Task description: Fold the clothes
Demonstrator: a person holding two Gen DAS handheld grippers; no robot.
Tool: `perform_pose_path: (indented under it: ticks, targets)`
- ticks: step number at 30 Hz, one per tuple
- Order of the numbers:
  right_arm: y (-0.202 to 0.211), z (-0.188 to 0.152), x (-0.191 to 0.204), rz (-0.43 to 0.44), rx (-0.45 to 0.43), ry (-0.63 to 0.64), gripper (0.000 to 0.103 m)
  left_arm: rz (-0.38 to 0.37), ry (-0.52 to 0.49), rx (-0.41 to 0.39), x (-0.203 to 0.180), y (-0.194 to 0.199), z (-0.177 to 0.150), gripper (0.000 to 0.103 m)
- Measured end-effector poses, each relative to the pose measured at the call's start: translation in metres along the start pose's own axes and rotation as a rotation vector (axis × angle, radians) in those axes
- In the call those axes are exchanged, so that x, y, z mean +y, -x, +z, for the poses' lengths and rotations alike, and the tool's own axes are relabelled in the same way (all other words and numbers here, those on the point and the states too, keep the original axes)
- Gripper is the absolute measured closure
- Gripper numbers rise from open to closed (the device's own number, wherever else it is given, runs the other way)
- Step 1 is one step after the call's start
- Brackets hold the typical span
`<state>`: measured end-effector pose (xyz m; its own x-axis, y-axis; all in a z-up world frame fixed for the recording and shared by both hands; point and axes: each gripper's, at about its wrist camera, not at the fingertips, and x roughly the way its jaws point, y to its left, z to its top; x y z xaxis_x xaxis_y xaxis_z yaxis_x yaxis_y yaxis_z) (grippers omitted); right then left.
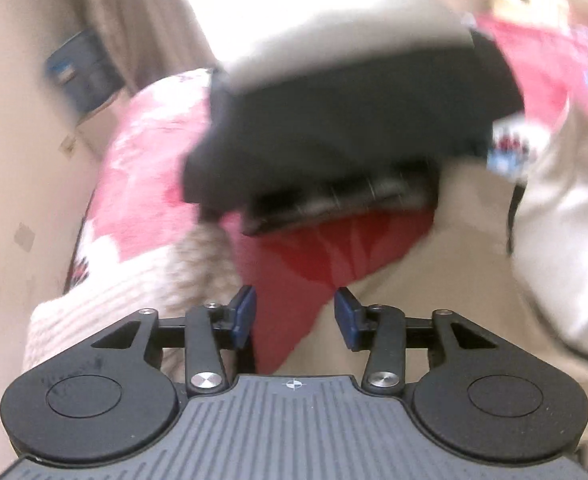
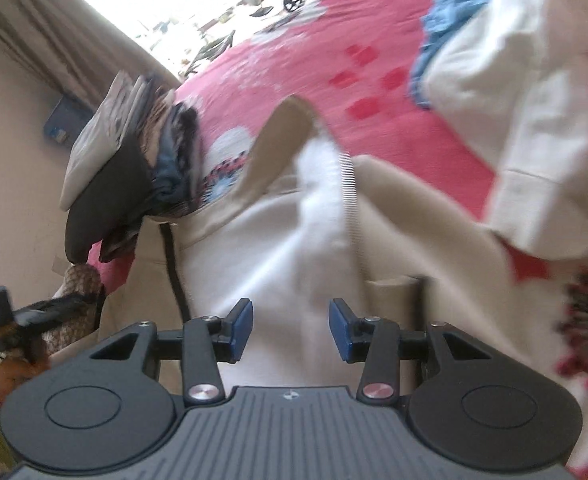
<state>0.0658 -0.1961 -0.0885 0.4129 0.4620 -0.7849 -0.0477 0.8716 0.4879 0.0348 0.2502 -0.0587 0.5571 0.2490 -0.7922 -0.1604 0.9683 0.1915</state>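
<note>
Motion blur smears the stacked clothes (image 1: 334, 92); no writing is legible. The left gripper (image 1: 294, 316) fingers stand released over red cloth (image 1: 314, 256). The right gripper (image 2: 291, 322) fingers are released above a cream garment (image 2: 286, 248).

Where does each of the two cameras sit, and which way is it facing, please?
Left wrist: on the left tongs, angled down at a red cloth and a stack of folded clothes; only its open blue pads show.
Right wrist: on the right tongs, angled down at a cream garment; open pads show.
Shared: the pink patterned bedcover, the folded stack and the cream garment.
</note>
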Motion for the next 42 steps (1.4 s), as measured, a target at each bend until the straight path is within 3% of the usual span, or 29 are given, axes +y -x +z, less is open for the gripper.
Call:
perform_pose_path:
  ticks: [6,9,13,16,18,21,23,25,27,30,32,35,38,42]
  targets:
    - [0.069,-0.016,-0.035,0.038,-0.073,0.061,0.058,-0.053,0.181,0.058,0.016,0.083,-0.027,0.051]
    - [0.090,-0.016,-0.043,0.094,-0.101,0.134,0.058,-0.036,0.261,0.145,0.024,0.125,-0.065,0.051]
    - [0.106,-0.007,-0.031,0.179,-0.152,0.324,0.057,0.046,0.382,0.228,0.030,0.193,-0.123,0.051]
    - [0.115,0.000,-0.009,0.281,-0.219,0.466,0.057,0.073,0.510,0.233,0.034,0.250,-0.164,0.049]
    - [0.115,0.006,0.008,0.423,-0.221,0.513,0.056,0.066,0.543,0.217,0.026,0.272,-0.181,0.049]
    - [0.095,0.008,0.035,0.661,-0.079,0.536,0.055,0.000,0.496,0.229,0.013,0.273,-0.198,0.046]
    - [0.067,-0.002,0.058,0.756,0.102,0.526,0.055,-0.064,0.432,0.252,0.003,0.260,-0.207,0.046]
    - [0.031,-0.028,0.074,0.790,0.326,0.451,0.055,-0.090,0.378,0.253,-0.013,0.252,-0.224,0.046]
    - [0.000,-0.067,0.079,0.737,0.503,0.347,0.055,-0.128,0.332,0.246,-0.027,0.251,-0.250,0.046]
    - [-0.026,-0.136,0.073,0.564,0.613,0.217,0.055,-0.166,0.222,0.262,-0.046,0.237,-0.283,0.046]
    - [-0.032,-0.171,0.063,0.400,0.593,0.114,0.055,-0.186,0.124,0.293,-0.059,0.218,-0.297,0.047]
    - [-0.021,-0.196,0.052,0.230,0.460,-0.029,0.055,-0.199,0.012,0.317,-0.077,0.196,-0.310,0.047]
    - [-0.017,-0.204,0.057,0.140,0.364,-0.065,0.055,-0.243,0.039,0.317,-0.083,0.184,-0.313,0.047]
    - [-0.050,-0.215,0.060,0.007,0.429,-0.098,0.056,-0.235,0.050,0.313,-0.088,0.174,-0.314,0.047]
